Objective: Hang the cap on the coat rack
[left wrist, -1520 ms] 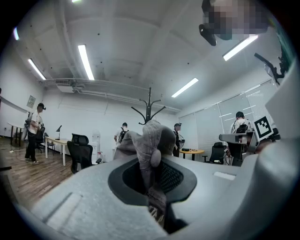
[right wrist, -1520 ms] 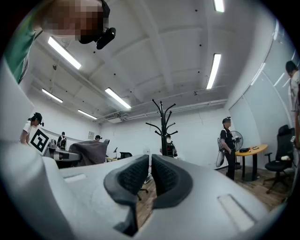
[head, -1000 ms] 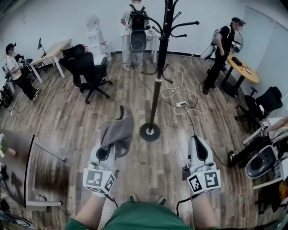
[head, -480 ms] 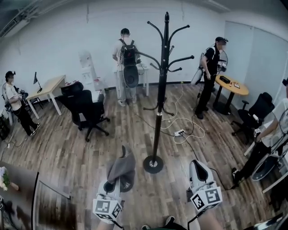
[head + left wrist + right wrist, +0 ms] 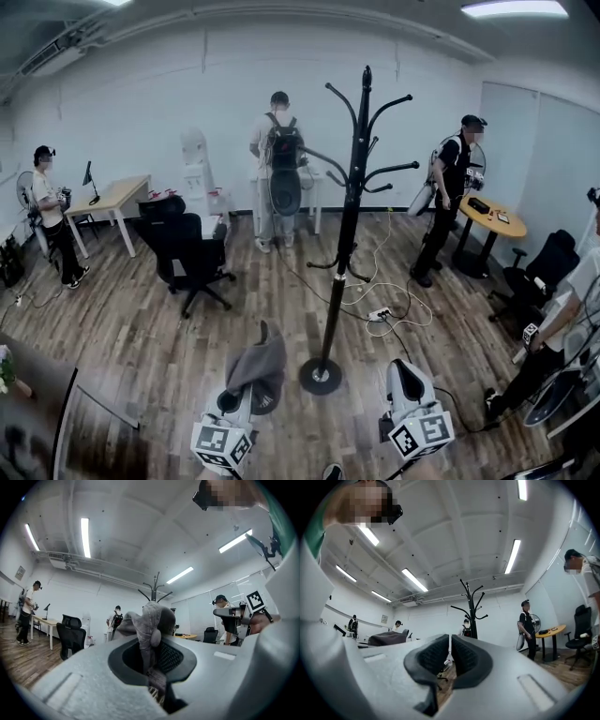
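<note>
Wood floor (image 5: 141, 328) mid-frame: coat rack (image 5: 352, 216) rises up-right of cap (image 5: 257, 361), pinched in L gripper (image 5: 246, 394); R gripper (image 5: 401, 370) closed, empty.

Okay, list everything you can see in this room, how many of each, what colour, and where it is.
cap: one, grey, low beside the rack's base, held
coat rack: one, black, mid-room, hooks bare
office chair: one, black, left of the rack
second chair: one, black, far right
desk: one, light wood, left
round table: one, light wood, right
water dispenser: one, white, back wall
power strip: one, white, on the floor with cables
other people: four, mixed clothing, left, back, right, right edge
left tongs: grey, shut on the cap
right tongs: grey, shut, empty
</note>
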